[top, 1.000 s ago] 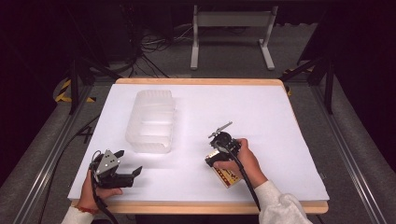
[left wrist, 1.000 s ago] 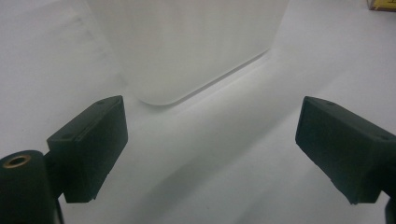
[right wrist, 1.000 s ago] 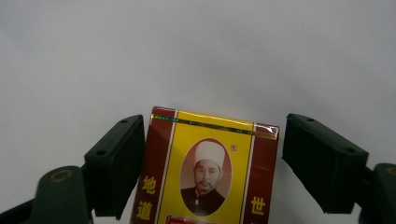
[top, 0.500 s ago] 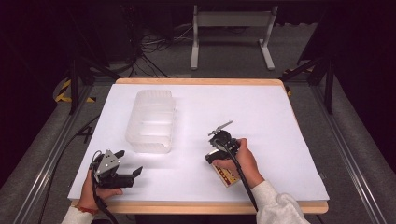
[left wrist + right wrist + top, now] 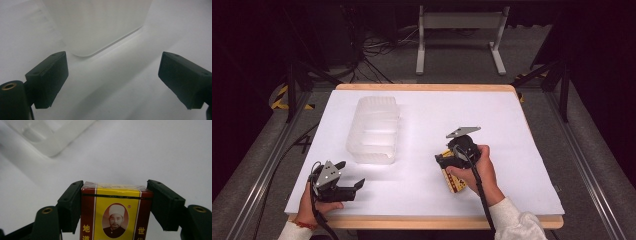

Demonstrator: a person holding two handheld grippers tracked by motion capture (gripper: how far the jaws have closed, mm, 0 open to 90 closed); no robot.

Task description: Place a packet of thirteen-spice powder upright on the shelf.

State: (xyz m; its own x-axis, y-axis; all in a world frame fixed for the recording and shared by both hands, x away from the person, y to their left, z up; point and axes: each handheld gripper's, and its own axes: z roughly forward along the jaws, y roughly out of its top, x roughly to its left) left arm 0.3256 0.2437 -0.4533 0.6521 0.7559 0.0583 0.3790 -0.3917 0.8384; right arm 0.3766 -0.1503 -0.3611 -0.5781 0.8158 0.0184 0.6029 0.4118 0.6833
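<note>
The right claw (image 5: pixel 443 161) sits right of centre in the high view, low over the white desk (image 5: pixel 522 150), its jaws closed on a red-and-yellow box (image 5: pixel 453 181). In the right gripper view the box (image 5: pixel 115 212) fills the gap between the two black jaws, both pressing its red side bands, its top edge level with the jaw tips. The left claw (image 5: pixel 358 186) rests at the lower left of the high view, held by the left hand (image 5: pixel 312 207), jaws spread wide with nothing between them. A clear plastic tray (image 5: pixel 374 130) lies at upper left of centre, apart from both claws.
</note>
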